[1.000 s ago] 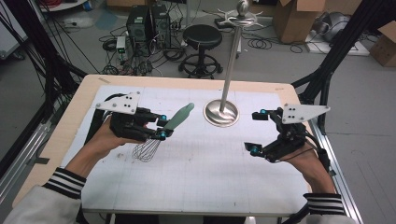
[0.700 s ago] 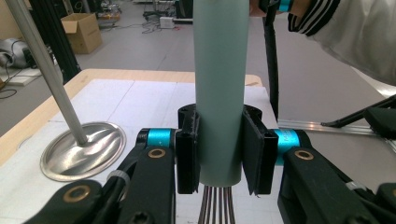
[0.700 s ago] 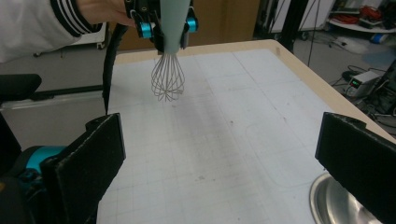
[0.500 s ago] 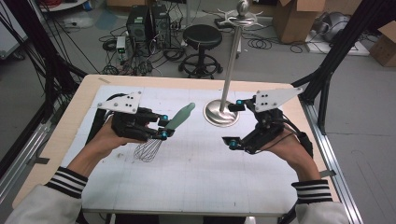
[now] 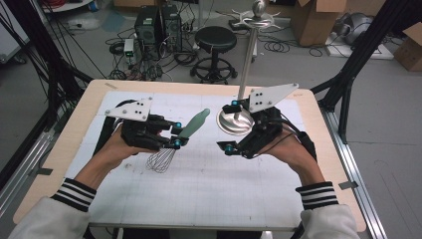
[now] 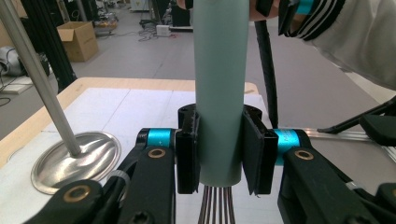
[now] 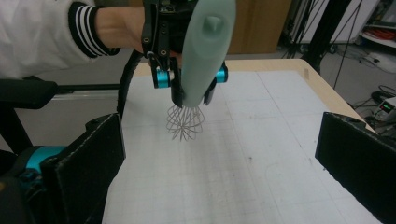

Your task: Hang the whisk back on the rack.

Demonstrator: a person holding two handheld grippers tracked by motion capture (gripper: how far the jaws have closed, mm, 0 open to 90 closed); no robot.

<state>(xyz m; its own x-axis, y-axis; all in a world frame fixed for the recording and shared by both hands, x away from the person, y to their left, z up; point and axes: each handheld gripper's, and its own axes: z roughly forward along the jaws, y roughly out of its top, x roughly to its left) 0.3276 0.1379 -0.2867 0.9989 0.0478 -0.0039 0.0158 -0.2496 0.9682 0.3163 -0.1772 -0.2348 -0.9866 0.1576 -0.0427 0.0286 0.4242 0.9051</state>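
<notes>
whisk: pale green handle, silver wires | grippers: black jaws, blue joints, grey plates | stand: shiny silver | mat: white, gridded | sleeves: white, black-striped cuffs

Grey floor beyond the table: black stool, computer towers, cardboard boxes, loose cables.

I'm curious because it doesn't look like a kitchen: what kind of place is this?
Probably a lab or workshop, not a kitchen. The whisk sits over a gridded table, cables and computer boxes lie on the floor behind, and cardboard boxes stand nearby.
</notes>
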